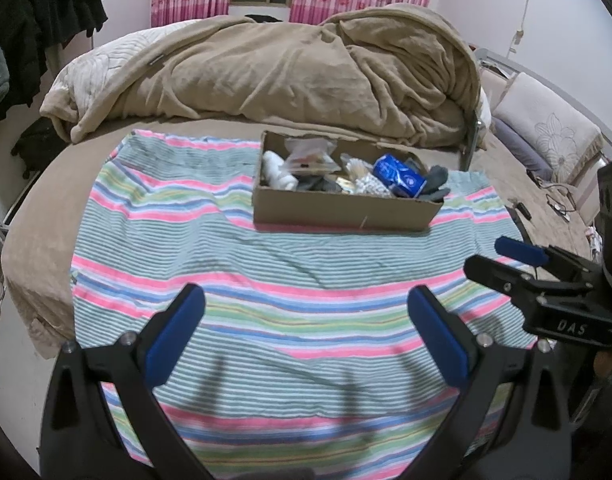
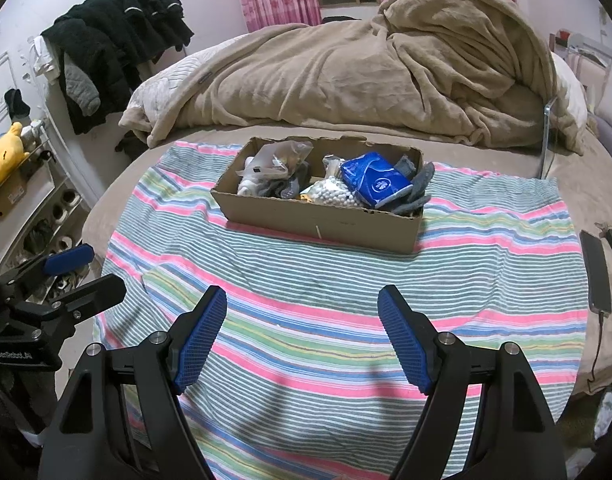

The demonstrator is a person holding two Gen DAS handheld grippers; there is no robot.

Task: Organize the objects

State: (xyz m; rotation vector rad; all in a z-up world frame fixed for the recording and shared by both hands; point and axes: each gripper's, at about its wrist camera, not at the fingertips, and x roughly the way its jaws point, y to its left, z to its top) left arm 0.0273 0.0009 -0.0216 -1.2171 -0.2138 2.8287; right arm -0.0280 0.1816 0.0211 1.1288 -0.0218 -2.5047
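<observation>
A shallow cardboard box (image 1: 338, 212) (image 2: 326, 224) sits on a striped towel (image 1: 241, 280) (image 2: 346, 300) on the bed. It holds a blue tissue pack (image 1: 400, 176) (image 2: 372, 180), grey socks (image 1: 436, 184) (image 2: 420, 184), a bag of white beads (image 2: 334, 196), a clear plastic bag (image 1: 310, 156) (image 2: 277, 156) and white items (image 1: 275, 172). My left gripper (image 1: 306, 308) (image 2: 85, 272) is open and empty over the towel, short of the box. My right gripper (image 2: 301, 308) (image 1: 490, 258) is open and empty, to the right of the left one.
A crumpled tan blanket (image 1: 289, 76) (image 2: 366, 64) is piled behind the box. A phone with a cable (image 2: 596, 276) lies at the right of the towel. Dark clothes (image 2: 117, 40) hang at the left over shelves with a yellow plush (image 2: 5, 152). Pillows (image 1: 546, 132) lie at the right.
</observation>
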